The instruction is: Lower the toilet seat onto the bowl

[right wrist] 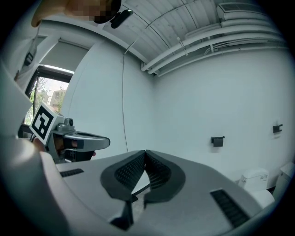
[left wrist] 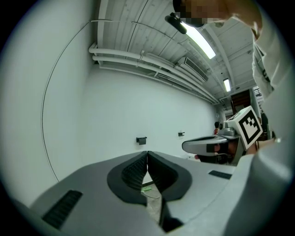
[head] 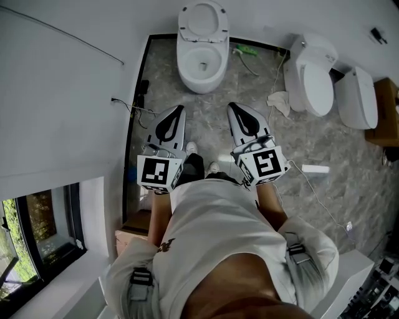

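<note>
The white toilet (head: 201, 65) stands against the far wall at the top middle of the head view, with its seat (head: 202, 19) raised upright behind the open bowl. My left gripper (head: 179, 109) and right gripper (head: 232, 107) are held side by side and level, pointing at the toilet from a short way back. Neither touches it. In the left gripper view the left gripper (left wrist: 147, 153) has its jaws closed together with nothing between them. The right gripper (right wrist: 145, 152) looks the same in its own view. Neither gripper view shows this toilet.
Two more white toilets (head: 315, 78) (head: 356, 96) lie at the right. On the marble floor are a crumpled cloth (head: 280, 101), a green item (head: 246, 48), a small white box (head: 315, 168) and loose cables. A white wall and a window (head: 31, 243) close the left side.
</note>
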{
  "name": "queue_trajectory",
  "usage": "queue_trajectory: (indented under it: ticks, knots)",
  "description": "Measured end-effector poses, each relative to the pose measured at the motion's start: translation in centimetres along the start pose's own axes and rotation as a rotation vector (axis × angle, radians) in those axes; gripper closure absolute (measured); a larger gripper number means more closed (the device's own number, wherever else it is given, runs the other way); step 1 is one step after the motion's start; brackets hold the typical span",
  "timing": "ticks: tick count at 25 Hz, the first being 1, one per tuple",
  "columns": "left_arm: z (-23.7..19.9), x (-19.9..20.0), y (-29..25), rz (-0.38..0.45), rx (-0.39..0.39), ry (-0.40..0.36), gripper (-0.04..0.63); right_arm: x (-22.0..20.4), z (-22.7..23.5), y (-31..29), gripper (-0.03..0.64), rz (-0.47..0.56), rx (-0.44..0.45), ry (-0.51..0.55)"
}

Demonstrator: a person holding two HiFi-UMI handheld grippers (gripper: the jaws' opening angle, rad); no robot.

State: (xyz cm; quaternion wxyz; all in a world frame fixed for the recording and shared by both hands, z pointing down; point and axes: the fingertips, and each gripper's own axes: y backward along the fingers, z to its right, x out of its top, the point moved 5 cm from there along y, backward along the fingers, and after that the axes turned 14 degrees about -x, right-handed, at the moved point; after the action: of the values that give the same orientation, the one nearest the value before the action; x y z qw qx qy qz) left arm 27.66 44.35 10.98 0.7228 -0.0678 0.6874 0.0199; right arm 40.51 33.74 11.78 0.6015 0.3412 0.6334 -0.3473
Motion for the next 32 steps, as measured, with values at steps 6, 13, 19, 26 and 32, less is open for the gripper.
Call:
queue_trajectory:
  ticks: [6, 13, 19, 26, 32]
  knots:
    - [-4.4, -0.8, -2.1, 0.006, -0.025, 0.014, 0.572, -0.4, -0.2, -4.4, 0.595, -0.015, -0.032, 0.003]
    - [-10.4, -1.2, -4.7, 0.006, -0.061, 0.014, 0.571, -0.5, -0.7, -10.5, 0.595, -0.024, -0.062, 0.022]
    - [-15.2, -1.2, -5.7, 0.018, -0.09, 0.01, 0.572, -0.3, -1.8, -14.4, 0.595, -0.031, -0.1, 0.033]
    - [-19.4, -1.2, -7.6, 0.03, -0.123, 0.021, 0.572, 0.4, -2.2, -18.4, 0.595, -0.034, -0.136, 0.054]
    - [-21.9, -2.5, -9.2, 0.02, -0.144, 0.045, 0.572, -0.4, -2.2, -20.8, 0.595, -0.058, -0.163, 0.052]
